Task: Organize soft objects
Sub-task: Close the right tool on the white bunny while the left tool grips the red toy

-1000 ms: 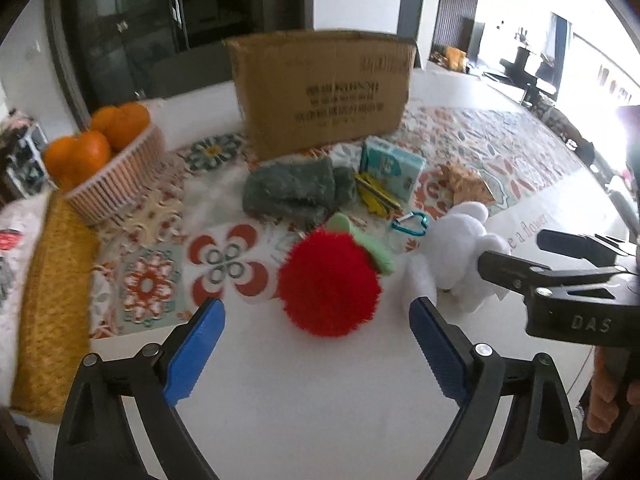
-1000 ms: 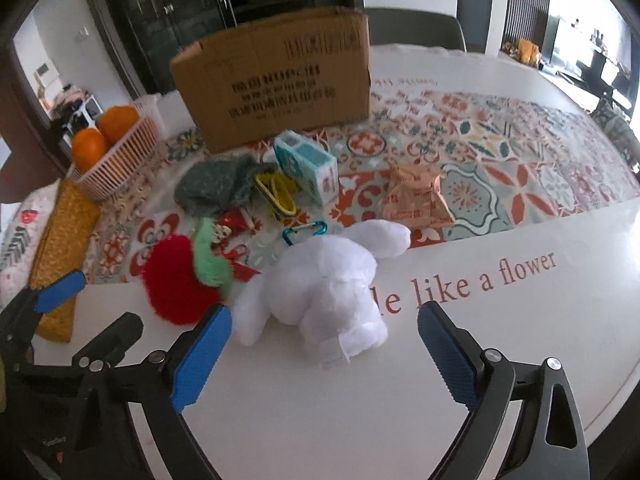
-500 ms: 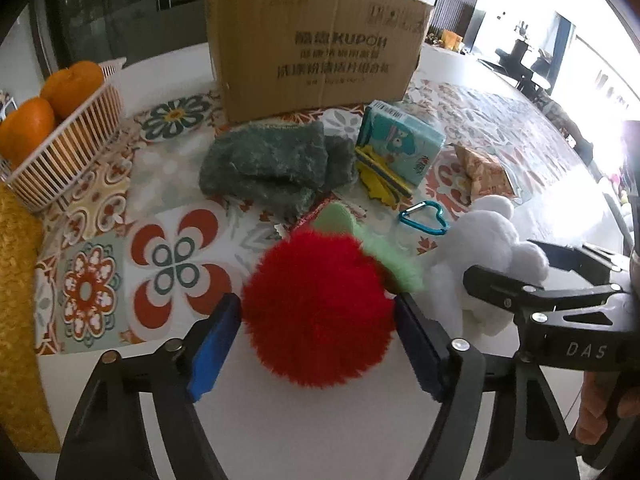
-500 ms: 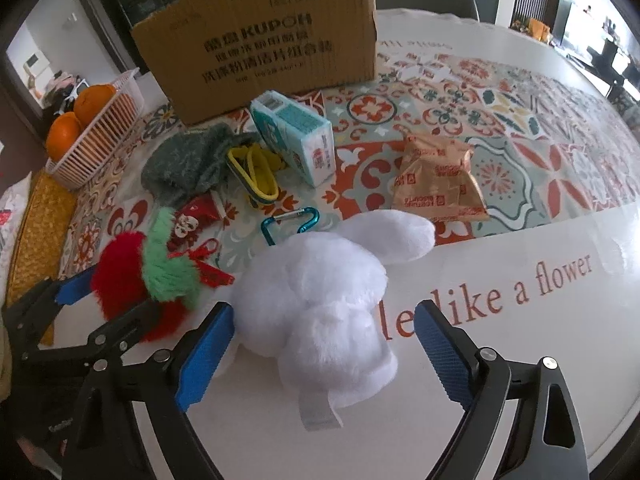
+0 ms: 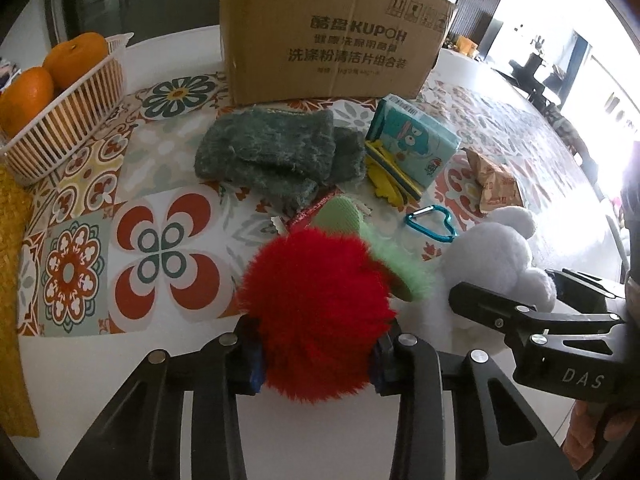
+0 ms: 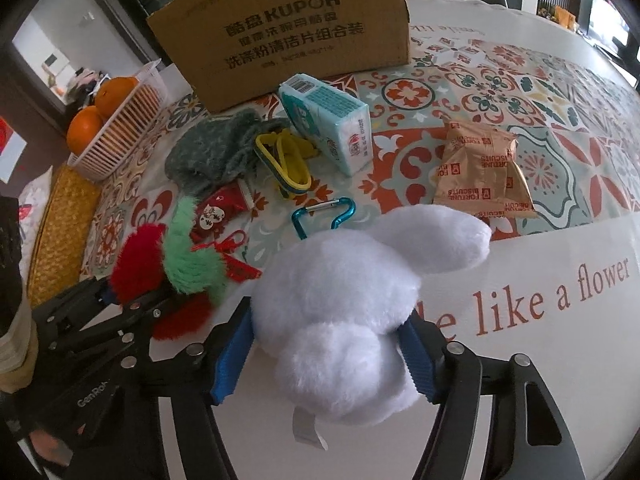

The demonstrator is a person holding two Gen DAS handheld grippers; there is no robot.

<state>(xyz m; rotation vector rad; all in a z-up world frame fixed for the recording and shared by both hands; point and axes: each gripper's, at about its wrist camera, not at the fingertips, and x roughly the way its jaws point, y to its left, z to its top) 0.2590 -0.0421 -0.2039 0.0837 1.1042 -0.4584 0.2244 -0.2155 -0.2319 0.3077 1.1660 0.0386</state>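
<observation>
A red fluffy plush with a green leaf lies on the white table, between the fingers of my left gripper. Its jaws are closing, and the blue pads sink into the fur on both sides. To its right lies a white plush animal. My right gripper straddles it with jaws closing, and both blue pads touch its flanks. A grey-green knitted cloth lies further back in front of an upright cardboard box.
A tissue pack, yellow bands, a teal carabiner, a small red pouch and a biscuit packet lie on the patterned runner. A basket of oranges and a yellow woven mat are at the left.
Both grippers came down and forward over their plush toys. Their jaws narrowed from wide open until the pads met the red plush and the white plush.
</observation>
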